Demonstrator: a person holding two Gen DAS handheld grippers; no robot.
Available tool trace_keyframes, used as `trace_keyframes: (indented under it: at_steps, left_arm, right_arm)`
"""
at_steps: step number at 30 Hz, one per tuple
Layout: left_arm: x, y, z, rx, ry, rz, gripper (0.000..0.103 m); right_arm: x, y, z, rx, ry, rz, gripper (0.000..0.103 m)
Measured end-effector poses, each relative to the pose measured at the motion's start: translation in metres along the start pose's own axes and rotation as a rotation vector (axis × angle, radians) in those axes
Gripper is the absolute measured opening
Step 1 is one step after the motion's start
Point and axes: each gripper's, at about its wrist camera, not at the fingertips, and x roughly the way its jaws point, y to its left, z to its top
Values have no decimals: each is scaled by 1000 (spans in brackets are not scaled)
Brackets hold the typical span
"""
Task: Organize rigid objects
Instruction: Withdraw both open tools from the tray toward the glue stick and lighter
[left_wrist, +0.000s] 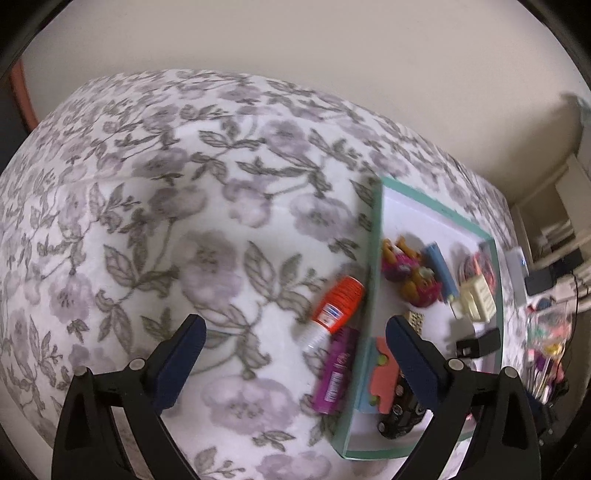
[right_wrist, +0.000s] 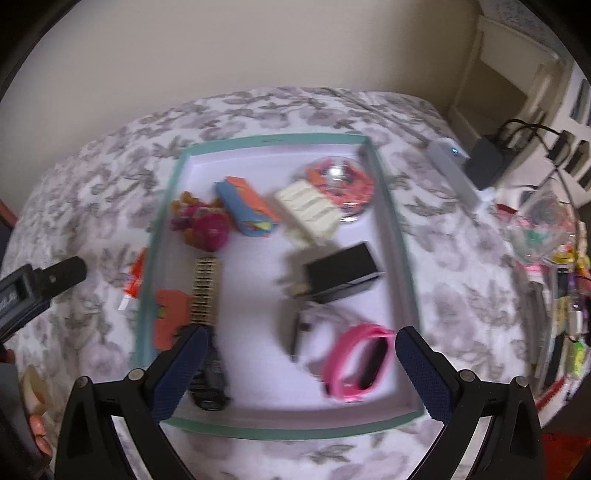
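Orange tube (left_wrist: 338, 303) and purple tube (left_wrist: 334, 371) (lying flat) beside teal-rimmed tray (left_wrist: 375, 254)

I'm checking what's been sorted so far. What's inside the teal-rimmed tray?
In the tray: pink watch, black charger, cream block, blue-orange case, pink toy, beaded strip. The right gripper's finger partly hides a dark object.

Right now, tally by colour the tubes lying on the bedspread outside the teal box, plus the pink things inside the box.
Orange tubes: 1, the orange tube
Purple tubes: 1, the purple tube
Pink things in the teal box: 2, the pink wristband and the pink toy
Total: 4
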Motion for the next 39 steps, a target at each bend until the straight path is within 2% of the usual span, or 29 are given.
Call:
trace_keyframes:
  at_steps: [4,10,16,21,25,32,39]
  left_arm:
    - [0,28,8,-62,9,4,98]
    - [4,58,15,-115,18,42,98]
    - [13,66,19,-119,42,46,98]
    - [27,51,22,-58,59,32,98]
    - [38,42,26,-26,72,12,98]
    - [57,25,30,45,102,-39,98]
    - [66,5,27,140,143,-75,98]
  right_arm:
    - [1,21,2,-16,0,84,103]
    - [7,49,4,-30,8,138,103]
    - [16,70,11,-56,12,144,103]
    - [24,80,22,-57,23,144,103]
    - [27,82,32,-80,5,91,103]
    - [35,62,50,-40,-7,31,103]
    - [45,43,51,23,22,39,103]
